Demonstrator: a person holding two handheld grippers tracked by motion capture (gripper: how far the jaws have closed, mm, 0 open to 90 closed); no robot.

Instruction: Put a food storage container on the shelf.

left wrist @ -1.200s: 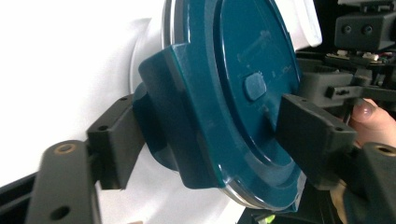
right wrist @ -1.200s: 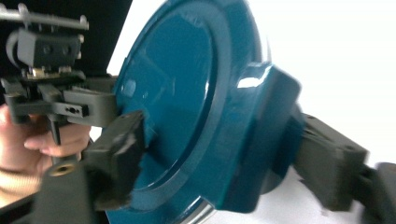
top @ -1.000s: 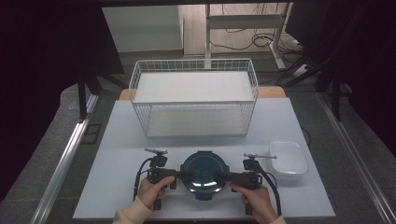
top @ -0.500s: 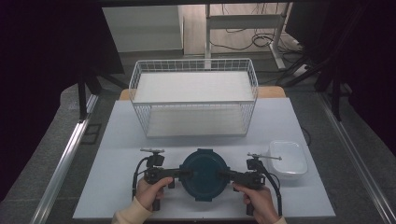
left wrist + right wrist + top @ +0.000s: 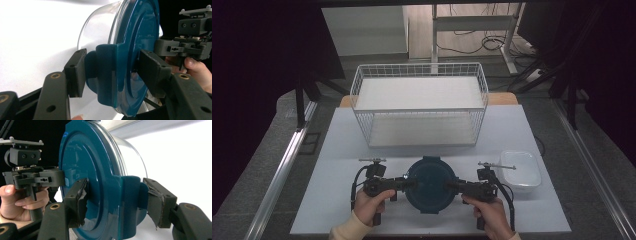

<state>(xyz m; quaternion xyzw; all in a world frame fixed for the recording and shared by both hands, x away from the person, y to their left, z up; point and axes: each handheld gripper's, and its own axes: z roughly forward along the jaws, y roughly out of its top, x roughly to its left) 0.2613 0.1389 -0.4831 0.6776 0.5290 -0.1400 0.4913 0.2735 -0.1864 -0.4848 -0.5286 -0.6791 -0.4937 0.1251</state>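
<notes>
- The left gripper (image 5: 404, 184) has its jaws closed on the left-hand clip tab (image 5: 106, 72) of a round container (image 5: 430, 184); in the left gripper view one pad sits under the tab and the other on the lid's top face.
- The right gripper (image 5: 457, 186) mirrors it: its jaws clamp the opposite clip tab (image 5: 131, 202), one pad on the lid face, the other, with frayed tape, on the outer side of the tab.
- The container, a clear tub under a dark teal lid (image 5: 92, 182), sits at the near middle of the white bench (image 5: 337, 150), between the two hands. Whether its base rests on the bench or is just off it, I cannot tell.
- Step in hand, as I judge it: a two-sided grip on the lidded container, either to carry it or to work the clips.
- If a carry is meant, the next move calls for both hands to rise together and level, since the grip is only on the tabs and an uneven pull could pop one.
- If the clips are to open, each side needs an outward, upward swing while the tub stays put.
- Ahead stands a white wire basket (image 5: 419, 107), well apart; its near wall would have to be cleared from above.
- A white rectangular tray (image 5: 522, 167) lies just beside the right hand (image 5: 492, 217), close enough to be nudged by a sideways move.
</notes>
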